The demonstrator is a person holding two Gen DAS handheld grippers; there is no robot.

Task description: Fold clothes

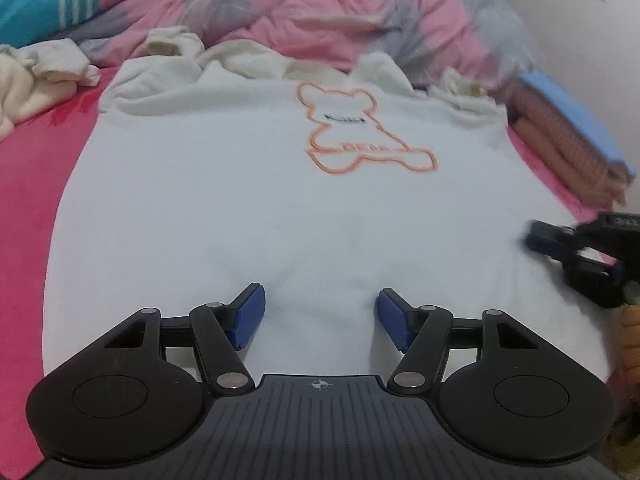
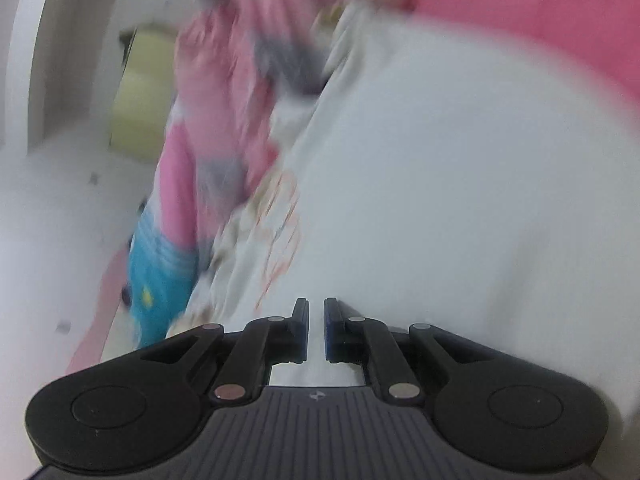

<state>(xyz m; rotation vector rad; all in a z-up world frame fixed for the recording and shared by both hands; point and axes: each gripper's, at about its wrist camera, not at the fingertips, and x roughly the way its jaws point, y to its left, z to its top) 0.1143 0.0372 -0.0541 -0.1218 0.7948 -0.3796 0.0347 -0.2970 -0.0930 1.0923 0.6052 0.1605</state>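
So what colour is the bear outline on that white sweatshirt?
Orange bear outline, clearest in the left wrist view.

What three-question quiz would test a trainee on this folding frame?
1. True or false: the left gripper is clamped on the white sweatshirt.
2. What colour outlines the bear print? A blue, B orange, C green.
3. Which gripper has its jaws nearly together?

Key:
1. False; its jaws stand apart over the cloth, nothing pinched.
2. B.
3. The right gripper; whether cloth is caught between its pads cannot be told.
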